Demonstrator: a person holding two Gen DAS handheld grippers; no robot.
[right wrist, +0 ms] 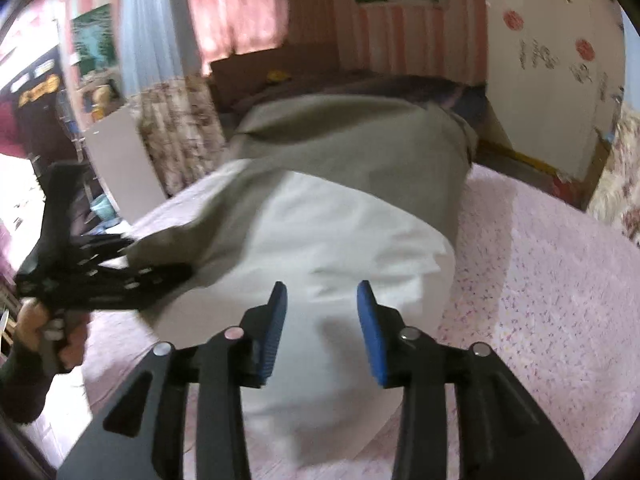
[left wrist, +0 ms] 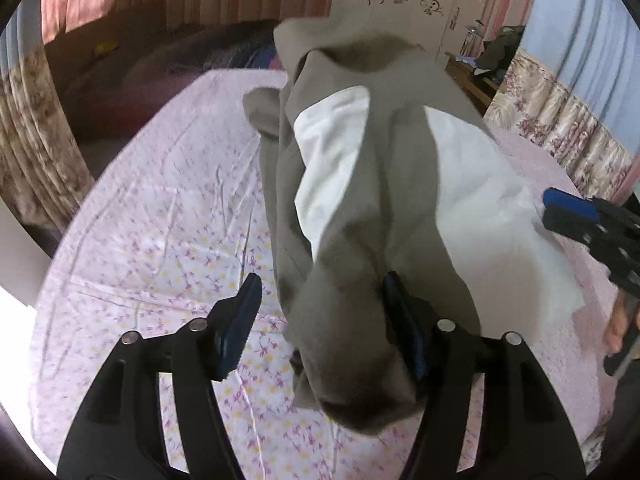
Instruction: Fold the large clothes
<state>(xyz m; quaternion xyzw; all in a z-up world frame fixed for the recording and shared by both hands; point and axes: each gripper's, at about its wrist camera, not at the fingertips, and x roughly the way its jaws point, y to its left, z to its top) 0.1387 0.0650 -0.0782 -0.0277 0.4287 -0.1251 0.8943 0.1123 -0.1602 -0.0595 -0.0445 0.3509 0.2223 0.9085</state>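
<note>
- The grey-green fabric garment with white lining panels (left wrist: 360,184) lies bunched on the bed's pink floral sheet (left wrist: 160,208).
- Left tool (left wrist: 320,304): jaws stand wide, a grey fold of the garment between them, touching its right pad; no pinch.
- Right tool (right wrist: 322,312): jaws partly apart over the garment's white lining, holding nothing.

My two black plastic grippers carry blue ribbed fingers (right wrist: 370,332) on slotted arms with round silver rivets (left wrist: 445,325); a dark sleeve (right wrist: 20,384) shows.
</note>
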